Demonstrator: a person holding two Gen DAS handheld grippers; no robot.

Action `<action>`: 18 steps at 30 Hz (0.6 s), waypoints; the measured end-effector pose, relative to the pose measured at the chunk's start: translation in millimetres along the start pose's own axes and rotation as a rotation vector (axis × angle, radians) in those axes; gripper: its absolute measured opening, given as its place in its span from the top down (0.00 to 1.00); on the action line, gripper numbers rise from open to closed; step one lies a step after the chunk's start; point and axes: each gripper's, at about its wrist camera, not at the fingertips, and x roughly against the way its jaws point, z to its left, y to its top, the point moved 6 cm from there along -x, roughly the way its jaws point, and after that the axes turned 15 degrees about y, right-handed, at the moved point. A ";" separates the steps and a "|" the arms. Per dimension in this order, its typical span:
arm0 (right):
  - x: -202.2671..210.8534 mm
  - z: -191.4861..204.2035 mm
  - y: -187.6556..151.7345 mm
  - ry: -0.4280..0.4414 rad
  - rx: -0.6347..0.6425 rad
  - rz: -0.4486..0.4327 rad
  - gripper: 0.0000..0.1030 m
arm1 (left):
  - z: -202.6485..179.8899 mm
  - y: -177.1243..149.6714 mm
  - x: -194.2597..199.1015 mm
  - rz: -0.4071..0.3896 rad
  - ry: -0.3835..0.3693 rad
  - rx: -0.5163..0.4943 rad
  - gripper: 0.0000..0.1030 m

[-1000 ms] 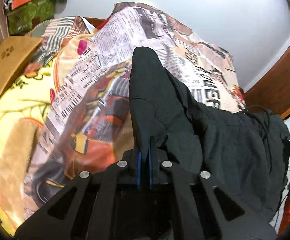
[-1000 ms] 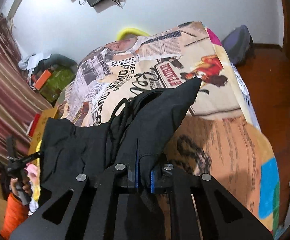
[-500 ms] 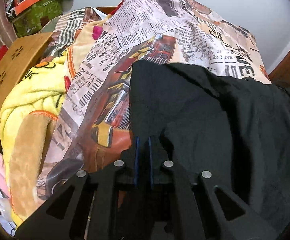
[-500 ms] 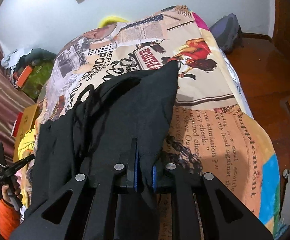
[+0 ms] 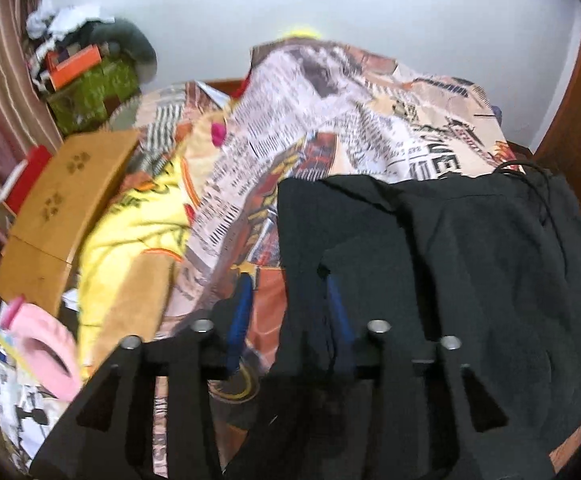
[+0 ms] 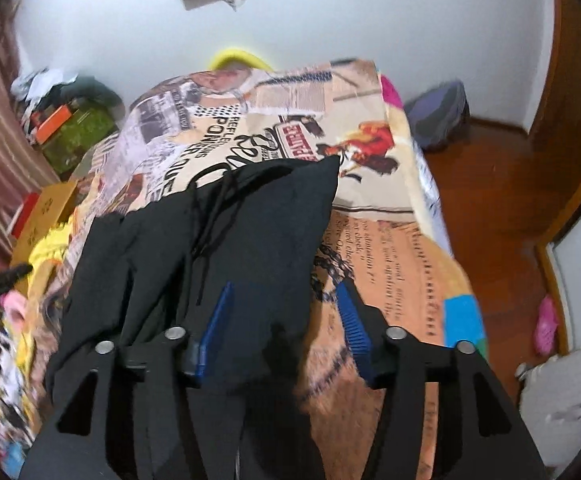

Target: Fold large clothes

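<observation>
Nearest the lens, the left gripper (image 5: pixel 286 300) has its blue-padded jaws opening, with the near edge of the black hooded fabric garment (image 5: pixel 450 272) lying loosely between them, no longer pinched. The right gripper (image 6: pixel 286 304) is likewise opening; the garment's other near corner drapes across its left pad while the right pad stands clear over the newspaper-print bedspread (image 6: pixel 390 240). Both letting go at once suggests a fold has just been laid down. Beyond the fingers the garment lies spread on the bed, its black drawstring (image 6: pixel 210 224) trailing over the top. The fisheye blur and uniform black hide the fold lines. Further back, a tan cardboard box (image 5: pixel 62 208) sits beside a crumpled yellow blanket (image 5: pixel 138 232).
</observation>
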 end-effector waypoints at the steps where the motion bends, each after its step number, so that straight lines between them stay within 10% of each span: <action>1: 3.6 3.0 -2.0 -0.005 0.013 0.003 0.48 | 2.5 -2.6 7.3 -0.012 0.002 -0.005 0.51; 10: 24.4 5.1 -42.6 -0.011 0.014 0.028 0.47 | 30.1 -59.5 34.6 0.021 -0.011 -0.025 0.37; 18: 13.2 -8.3 -93.6 -0.004 -0.068 0.100 0.47 | 49.6 -152.6 -13.9 0.277 -0.103 0.038 0.36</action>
